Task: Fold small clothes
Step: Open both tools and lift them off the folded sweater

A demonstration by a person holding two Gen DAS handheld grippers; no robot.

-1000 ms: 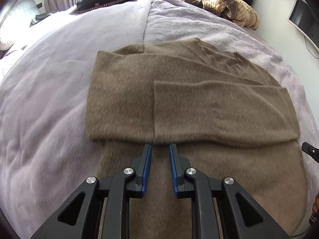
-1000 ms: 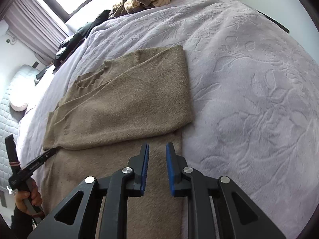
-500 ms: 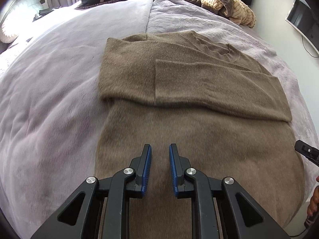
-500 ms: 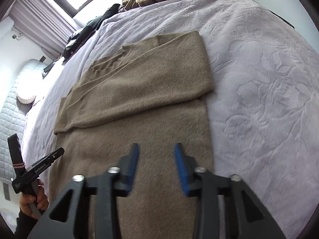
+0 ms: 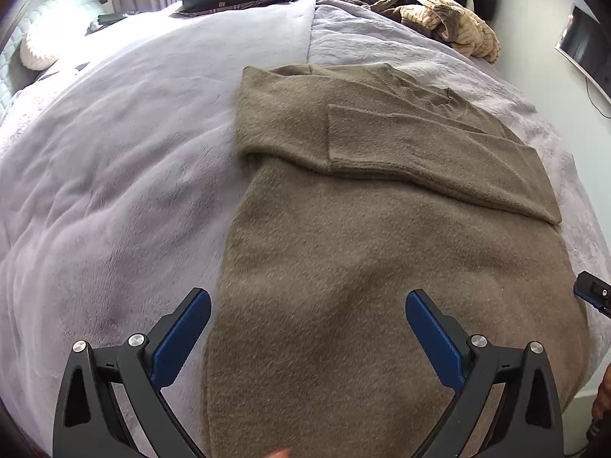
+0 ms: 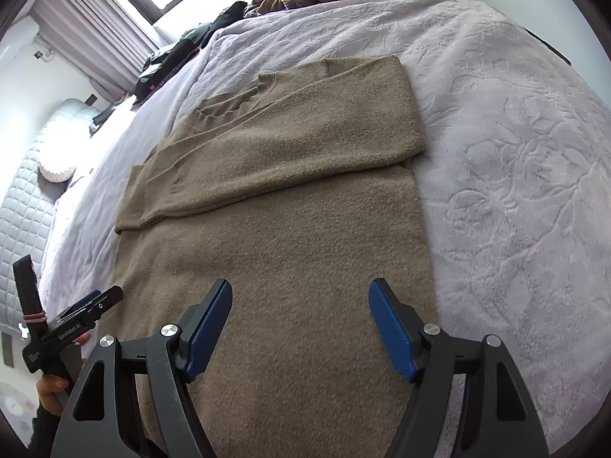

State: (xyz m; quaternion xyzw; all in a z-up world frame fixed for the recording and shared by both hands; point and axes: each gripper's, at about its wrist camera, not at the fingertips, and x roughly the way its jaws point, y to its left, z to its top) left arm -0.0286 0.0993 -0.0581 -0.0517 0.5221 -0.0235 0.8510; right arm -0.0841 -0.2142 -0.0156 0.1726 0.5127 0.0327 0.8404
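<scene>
Moved: both my grippers pulled nearer; jaws just opened wide, empty.
Left gripper [image 5: 307, 305]: over sweater's near left edge.
Right gripper [image 6: 299, 290]: over its near right.
Sweater [image 5: 382, 252]: one, sleeves folded, on bed [image 5: 114, 175].
Far: clothes pile [image 5: 439, 19].

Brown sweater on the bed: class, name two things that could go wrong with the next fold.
1. Both sleeves lie loosely across the brown sweater; lifting the hem may slide them out of place.
2. The left gripper straddles the sweater's left edge, partly over the purple blanket, so it might pinch blanket too. The right gripper is open, its jaws just widened, nothing between them.
</scene>
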